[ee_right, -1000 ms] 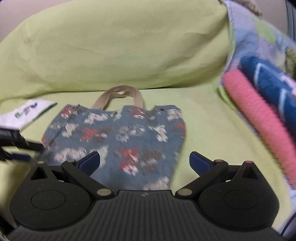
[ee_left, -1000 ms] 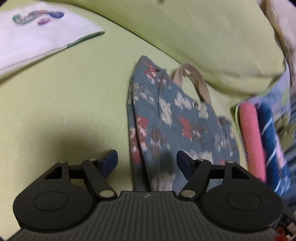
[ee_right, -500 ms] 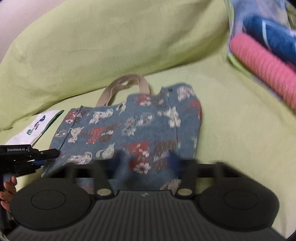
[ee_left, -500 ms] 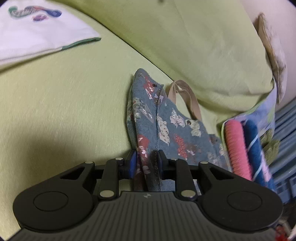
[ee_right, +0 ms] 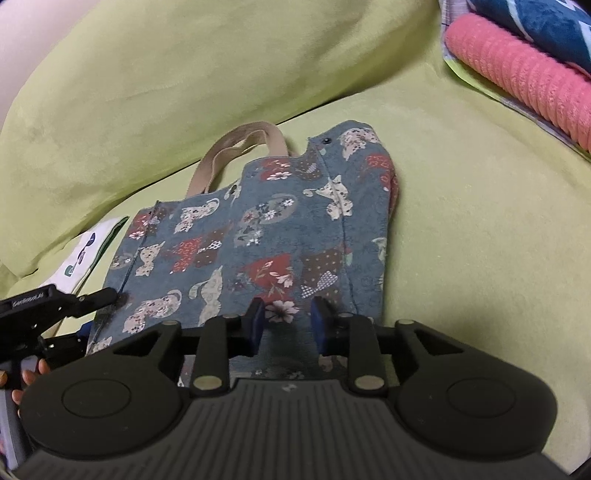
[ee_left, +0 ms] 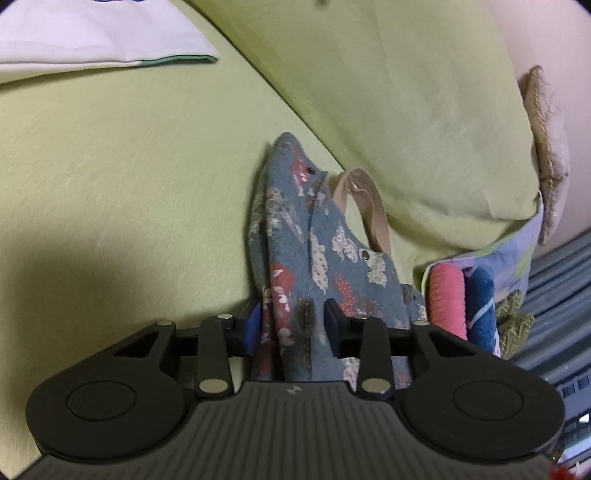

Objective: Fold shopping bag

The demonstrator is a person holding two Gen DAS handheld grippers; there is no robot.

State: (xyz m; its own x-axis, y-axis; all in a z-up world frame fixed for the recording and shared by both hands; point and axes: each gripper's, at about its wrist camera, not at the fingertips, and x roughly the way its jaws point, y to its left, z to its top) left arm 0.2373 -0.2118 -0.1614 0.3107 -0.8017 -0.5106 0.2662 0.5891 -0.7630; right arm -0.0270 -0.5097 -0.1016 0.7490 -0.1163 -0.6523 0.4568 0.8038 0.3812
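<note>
Left gripper (ee_left: 291,325): jaws closed to a narrow gap, clamping a bunched fold of the shopping bag (ee_left: 314,251) at its near left edge. In the right wrist view the same gripper (ee_right: 92,299) enters from the left, with a person's fingers (ee_right: 27,376) on its handle.

Right gripper (ee_right: 286,321): jaws narrowed around the near bottom edge of the shopping bag (ee_right: 258,236); fabric fills the gap between the blue pads (ee_right: 256,321).

The bag, blue fabric with a cat and patchwork print, lies flat on the green sofa seat (ee_right: 480,240), bottom edge near, opening far. Its beige handles (ee_right: 240,147) point toward the green back cushion (ee_right: 221,74).

A white printed cloth (ee_right: 86,254) lies left of the bag, just beside it. A pink ribbed roll (ee_right: 517,77) and a dark blue roll (ee_right: 535,26) rest far right, well apart from the bag.
</note>
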